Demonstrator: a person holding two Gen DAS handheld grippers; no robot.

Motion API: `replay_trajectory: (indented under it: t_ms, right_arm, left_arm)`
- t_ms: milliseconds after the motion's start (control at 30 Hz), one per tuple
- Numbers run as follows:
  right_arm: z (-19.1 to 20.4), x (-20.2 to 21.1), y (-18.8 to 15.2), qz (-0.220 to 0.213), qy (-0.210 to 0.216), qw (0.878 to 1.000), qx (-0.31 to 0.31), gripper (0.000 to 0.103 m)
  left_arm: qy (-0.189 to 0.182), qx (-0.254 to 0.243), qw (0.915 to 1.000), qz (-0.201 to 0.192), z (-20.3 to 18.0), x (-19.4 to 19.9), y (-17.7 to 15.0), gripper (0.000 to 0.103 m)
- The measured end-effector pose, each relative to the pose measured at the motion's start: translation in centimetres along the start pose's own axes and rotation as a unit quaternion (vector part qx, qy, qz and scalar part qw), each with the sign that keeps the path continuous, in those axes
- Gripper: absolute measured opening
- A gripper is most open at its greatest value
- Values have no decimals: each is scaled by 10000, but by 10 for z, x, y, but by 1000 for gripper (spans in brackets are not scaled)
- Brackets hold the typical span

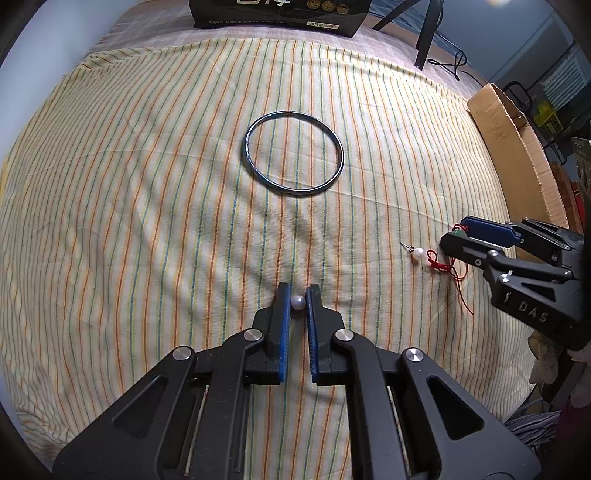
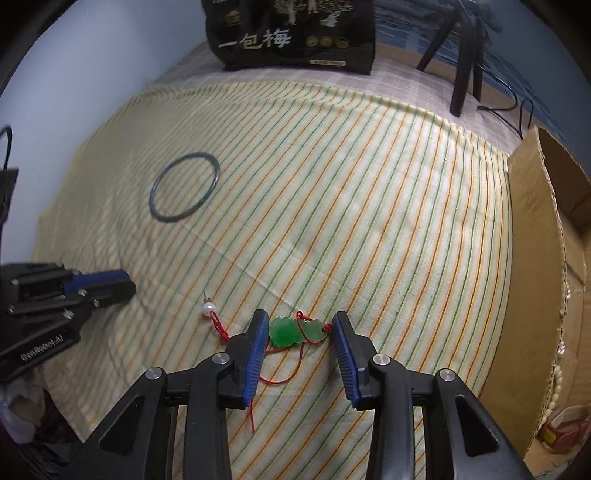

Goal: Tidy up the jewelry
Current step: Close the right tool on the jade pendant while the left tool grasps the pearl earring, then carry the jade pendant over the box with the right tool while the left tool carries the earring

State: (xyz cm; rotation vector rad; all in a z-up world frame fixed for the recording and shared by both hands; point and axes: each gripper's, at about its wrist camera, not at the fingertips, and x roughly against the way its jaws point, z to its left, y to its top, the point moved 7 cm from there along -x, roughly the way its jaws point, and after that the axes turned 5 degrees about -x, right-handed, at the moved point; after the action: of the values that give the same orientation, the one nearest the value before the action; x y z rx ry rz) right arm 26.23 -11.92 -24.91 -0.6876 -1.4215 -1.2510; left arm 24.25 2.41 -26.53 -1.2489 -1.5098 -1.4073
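While a striped cloth [image 1: 147,206] covers the bed, we see the left gripper [image 1: 298,295] pinching a small pearl bead [image 1: 298,302] between its blue pads near the cloth's front edge. From the right wrist view, the right gripper [image 2: 298,325] stands spread around a green jade pendant [image 2: 295,331], neither pad quite touching it. Its red cord [image 2: 284,373] trails under the left finger, so part of the cord is hidden from us. A pearl earring [image 2: 207,307] lies just beside the cord's knotted end; we cannot tell whether they touch. A dark bangle [image 1: 293,152] rests flat near the cloth's middle, well apart from both tools. At the far edge a black bag [image 2: 291,33] is cut off by the frame. A cardboard box [image 2: 546,258] lines the right edge, and what lies inside is too blurred for us to name.
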Motion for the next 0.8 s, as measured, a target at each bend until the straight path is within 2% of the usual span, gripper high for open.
replay_trajectory:
  t_ms: [100,300,533,800]
  right_arm:
    - [2,0,0,-33,-145,9998,137,33]
    - [-5,11,-1,-193,-97,9998,15,32]
    - [-10,45,4,-560,86,9983,-148,32]
    - [-15,88,14,-1026,312,9936,-360,32]
  left_arm:
    - [-1,-2,10000,-3,0,0,0,7]
    - [-129,131,9998,-99,3,12,3,6]
    - [-547,299,9968,-505,-6,48,19,6]
    - [-891,188,9913,-955,-39,85,34,6]
